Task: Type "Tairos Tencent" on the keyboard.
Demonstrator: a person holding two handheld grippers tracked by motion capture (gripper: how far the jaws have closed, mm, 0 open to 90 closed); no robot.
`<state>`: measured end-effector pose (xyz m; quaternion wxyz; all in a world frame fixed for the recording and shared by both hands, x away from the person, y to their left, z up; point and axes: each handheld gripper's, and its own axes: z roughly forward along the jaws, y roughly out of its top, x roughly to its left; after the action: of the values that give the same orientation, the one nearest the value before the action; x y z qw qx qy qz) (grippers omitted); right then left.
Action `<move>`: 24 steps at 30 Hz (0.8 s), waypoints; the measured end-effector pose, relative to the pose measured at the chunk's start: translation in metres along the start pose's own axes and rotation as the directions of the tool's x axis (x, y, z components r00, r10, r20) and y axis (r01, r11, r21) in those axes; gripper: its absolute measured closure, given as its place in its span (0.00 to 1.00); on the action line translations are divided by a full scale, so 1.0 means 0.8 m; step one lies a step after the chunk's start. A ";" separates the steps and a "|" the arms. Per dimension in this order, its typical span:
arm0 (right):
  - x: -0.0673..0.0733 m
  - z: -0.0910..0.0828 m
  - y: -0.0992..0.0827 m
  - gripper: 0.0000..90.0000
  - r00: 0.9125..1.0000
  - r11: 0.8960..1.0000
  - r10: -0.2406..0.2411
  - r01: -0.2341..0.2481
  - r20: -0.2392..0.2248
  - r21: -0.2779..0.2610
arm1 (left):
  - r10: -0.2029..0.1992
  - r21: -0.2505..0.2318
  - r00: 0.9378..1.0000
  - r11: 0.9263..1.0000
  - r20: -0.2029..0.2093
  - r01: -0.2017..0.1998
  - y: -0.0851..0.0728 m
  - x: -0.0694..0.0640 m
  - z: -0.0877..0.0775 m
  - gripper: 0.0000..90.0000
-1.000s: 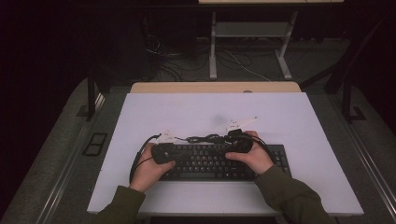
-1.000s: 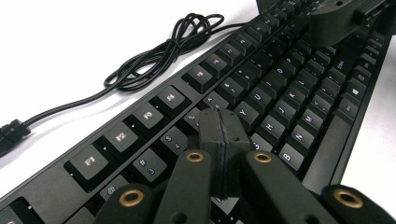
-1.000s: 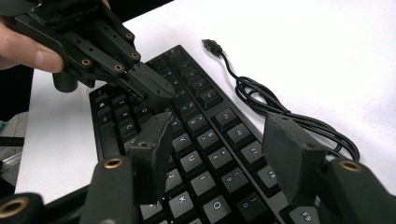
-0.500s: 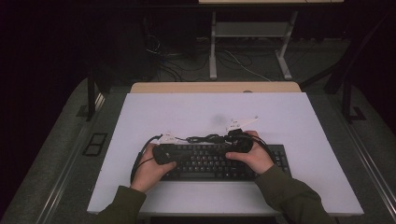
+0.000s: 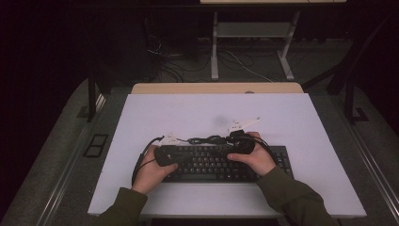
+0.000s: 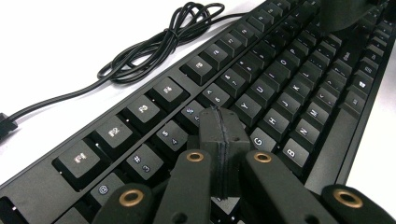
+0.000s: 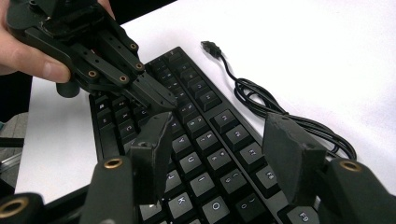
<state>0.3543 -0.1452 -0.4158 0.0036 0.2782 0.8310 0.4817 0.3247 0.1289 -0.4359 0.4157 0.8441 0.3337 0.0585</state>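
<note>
My left gripper (image 6: pixel 223 140), jaws closed and empty, rests on the keyboard (image 5: pixel 221 162) near the table's (image 5: pixel 291 117) front edge. The right gripper view adds my wide-open, empty right gripper (image 7: pixel 219 154) and the coiled cable (image 7: pixel 266 105); bare table lies beyond.

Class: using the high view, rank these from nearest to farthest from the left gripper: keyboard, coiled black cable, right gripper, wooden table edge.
1. keyboard, directly beneath left gripper.
2. coiled black cable, just beyond, toward the middle.
3. right gripper, across the keyboard.
4. wooden table edge, far side.
</note>
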 end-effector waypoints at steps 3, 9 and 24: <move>0.000 0.000 0.000 0.47 1.000 1.000 0.002 -0.002 0.001 -0.004 | -0.002 -0.007 1.000 1.000 -0.004 0.002 0.002 0.000 -0.005 0.99; 0.000 -0.001 0.000 0.47 1.000 1.000 -0.001 0.001 0.001 -0.004 | 0.001 -0.026 1.000 1.000 0.000 -0.001 0.003 -0.001 -0.011 0.99; -0.002 -0.005 -0.001 0.51 1.000 1.000 0.008 -0.008 -0.002 -0.006 | 0.007 -0.063 1.000 0.998 0.005 -0.007 0.000 -0.006 -0.025 0.75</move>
<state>0.3539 -0.1493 -0.4147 0.0019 0.2811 0.8283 0.4846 0.3133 0.1397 -0.4221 0.4427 0.8319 0.3275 0.0682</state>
